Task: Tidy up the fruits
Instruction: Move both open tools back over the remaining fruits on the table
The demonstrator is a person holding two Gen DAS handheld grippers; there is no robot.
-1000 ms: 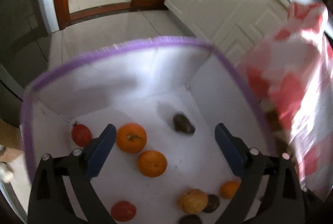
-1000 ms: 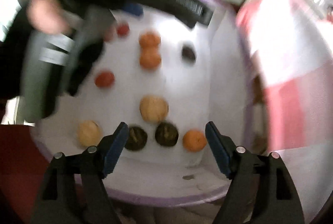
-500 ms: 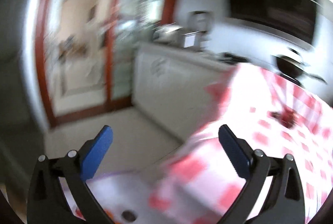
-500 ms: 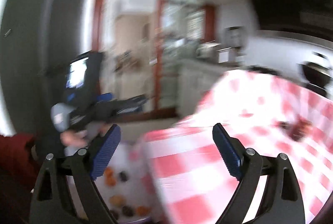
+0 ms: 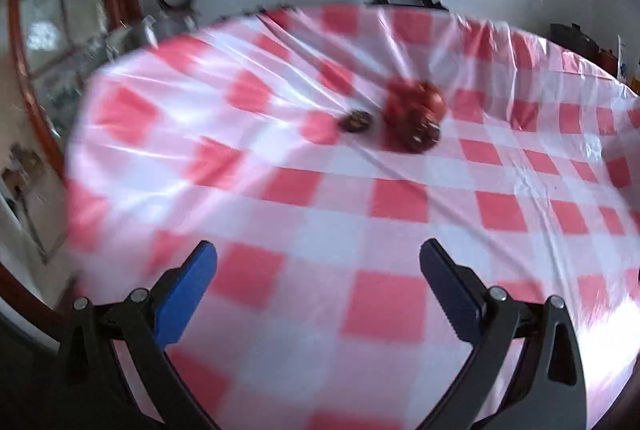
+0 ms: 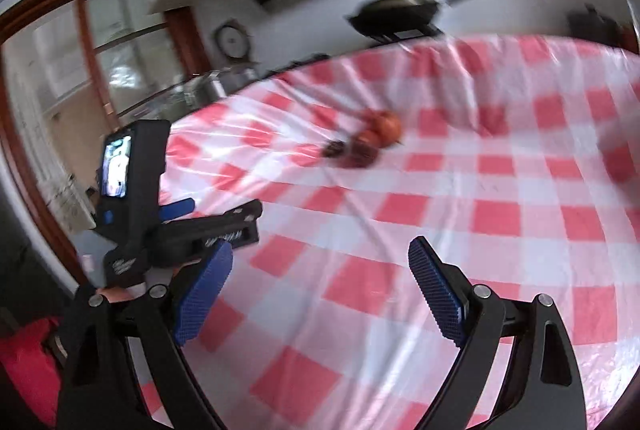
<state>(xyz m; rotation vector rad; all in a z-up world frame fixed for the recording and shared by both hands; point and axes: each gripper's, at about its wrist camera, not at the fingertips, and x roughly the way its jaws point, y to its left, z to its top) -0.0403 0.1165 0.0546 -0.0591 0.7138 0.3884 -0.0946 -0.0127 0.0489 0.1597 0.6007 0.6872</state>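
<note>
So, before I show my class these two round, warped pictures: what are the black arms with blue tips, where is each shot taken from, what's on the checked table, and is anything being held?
Each picture comes from a fisheye camera on a hand-held gripper that a person carries. The left hand-held gripper and the right hand-held gripper both stand open, having just widened, with nothing between the blue pads. Ahead, on the red-checked tablecloth, lies a small blurred pile of fruit with a dark piece beside it. The right camera also catches the left tool.
</note>
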